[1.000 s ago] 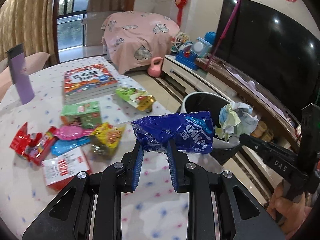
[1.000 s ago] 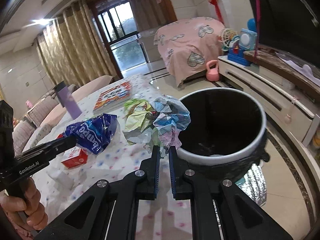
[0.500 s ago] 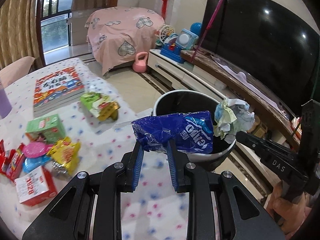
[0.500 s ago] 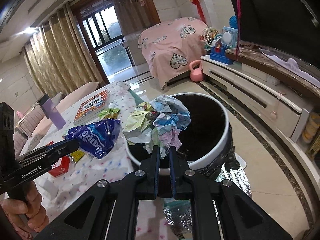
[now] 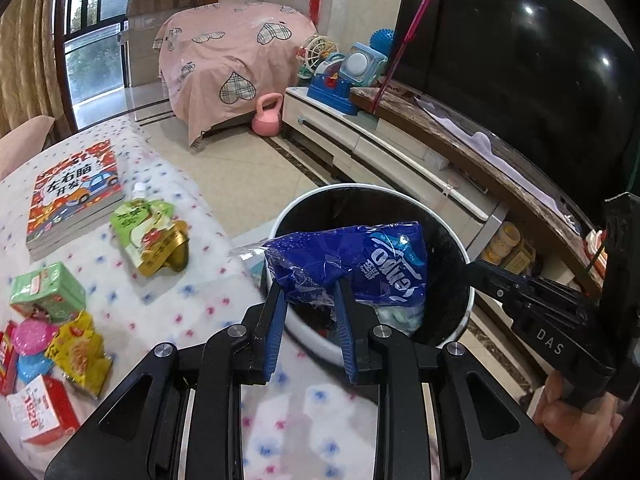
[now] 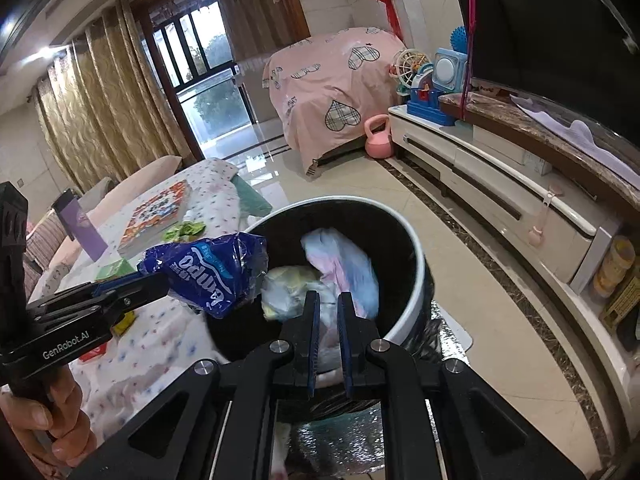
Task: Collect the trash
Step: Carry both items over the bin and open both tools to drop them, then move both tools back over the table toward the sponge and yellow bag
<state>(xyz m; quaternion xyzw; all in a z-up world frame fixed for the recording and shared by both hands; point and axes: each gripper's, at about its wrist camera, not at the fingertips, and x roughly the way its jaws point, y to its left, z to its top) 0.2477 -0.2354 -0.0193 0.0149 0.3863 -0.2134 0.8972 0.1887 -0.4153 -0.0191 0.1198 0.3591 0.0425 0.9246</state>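
My left fingers (image 5: 276,320) are closed most of the way on the near edge of a blue wrapper (image 5: 360,264). It hangs over the open mouth of the bin (image 5: 360,187), just right of the worktop (image 5: 200,312), and has not been let go. My right fingers (image 6: 312,328) are nearly shut and point down into the bin. The crumpled paper (image 6: 344,264) sits at their tips, inside the rim. It is blurred, but I judge it pinched rather than dropped.

So two pieces are at the bin and neither is released. More waits on the worktop to the left: a green pouch (image 5: 152,236), a green carton (image 5: 48,292), a yellow packet (image 5: 80,344) and a red box (image 5: 40,416). The book (image 5: 74,196) at the far end I would leave.

The wrapper is thin, glossy plastic, creased and puffed, with white lettering. It looks light and may cling to my pads.
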